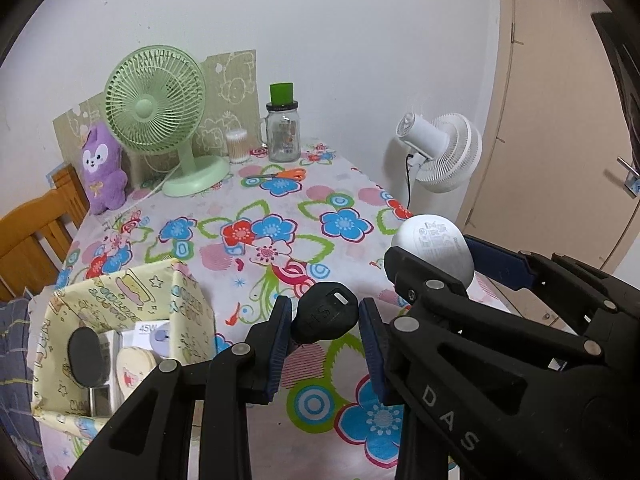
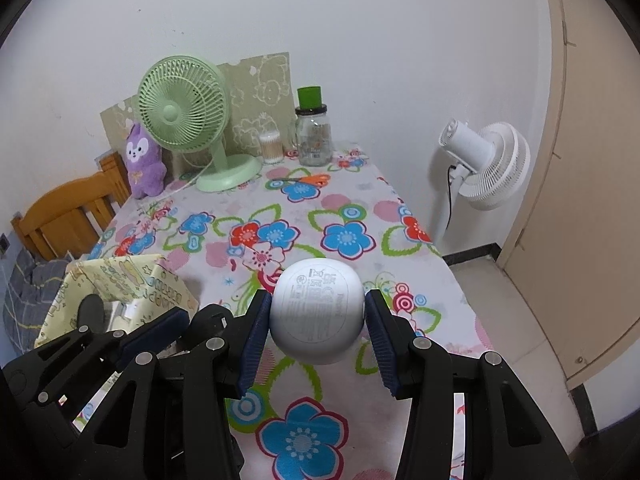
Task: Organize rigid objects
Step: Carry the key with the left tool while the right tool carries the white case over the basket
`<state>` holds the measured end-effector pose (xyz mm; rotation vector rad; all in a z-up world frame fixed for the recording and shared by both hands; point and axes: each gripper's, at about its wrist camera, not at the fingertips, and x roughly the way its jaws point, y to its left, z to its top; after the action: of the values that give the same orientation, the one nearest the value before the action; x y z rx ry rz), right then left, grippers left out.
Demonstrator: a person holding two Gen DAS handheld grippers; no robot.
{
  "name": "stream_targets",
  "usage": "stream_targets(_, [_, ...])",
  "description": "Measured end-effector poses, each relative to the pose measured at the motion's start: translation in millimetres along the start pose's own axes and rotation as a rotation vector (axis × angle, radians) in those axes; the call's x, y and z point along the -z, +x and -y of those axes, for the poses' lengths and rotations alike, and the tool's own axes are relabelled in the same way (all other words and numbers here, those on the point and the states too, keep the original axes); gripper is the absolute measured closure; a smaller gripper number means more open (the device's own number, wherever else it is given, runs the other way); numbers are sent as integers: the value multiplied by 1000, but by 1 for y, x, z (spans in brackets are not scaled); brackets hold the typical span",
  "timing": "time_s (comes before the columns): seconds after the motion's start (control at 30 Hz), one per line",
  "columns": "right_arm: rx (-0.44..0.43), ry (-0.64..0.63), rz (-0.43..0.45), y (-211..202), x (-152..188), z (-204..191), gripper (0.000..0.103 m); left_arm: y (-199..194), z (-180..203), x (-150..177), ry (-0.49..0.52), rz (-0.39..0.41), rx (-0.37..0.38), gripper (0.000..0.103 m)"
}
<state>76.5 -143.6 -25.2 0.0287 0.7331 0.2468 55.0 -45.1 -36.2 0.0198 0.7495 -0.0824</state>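
My left gripper (image 1: pixel 324 328) is shut on a small black rounded object (image 1: pixel 325 317) with a white slot, held above the flowered tablecloth (image 1: pixel 260 240). My right gripper (image 2: pixel 318 322) is shut on a white rounded device (image 2: pixel 318 312) with grey printed text on its flat face; it also shows in the left wrist view as the white device (image 1: pixel 434 248) to the right. A yellow patterned box (image 1: pixel 120 320) stands open at the table's near left, holding a black oval item (image 1: pixel 86 354), white packets and a cream object. In the right wrist view the box (image 2: pixel 120 284) lies left of the left gripper's arm.
At the back stand a green desk fan (image 1: pixel 156 112), a purple plush toy (image 1: pixel 100 168), a cotton swab tub (image 1: pixel 237 144) and a glass jar (image 1: pixel 283 128) with a green cap. Orange scissors (image 1: pixel 280 175) lie near the jar. A white floor fan (image 1: pixel 444 152) stands right, a wooden chair (image 1: pixel 36 228) left.
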Motion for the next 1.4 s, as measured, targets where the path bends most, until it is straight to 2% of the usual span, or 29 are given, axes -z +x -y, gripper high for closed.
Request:
stream_targets(0.53, [-41,-25,18,-4,-12,-36,52,-17,-32,-5,-2,12,-37,68])
stream_targets(1.4, [-98,-74,-24,29,-18,-110,52,-8,-107,3,-64,-25,-87,68])
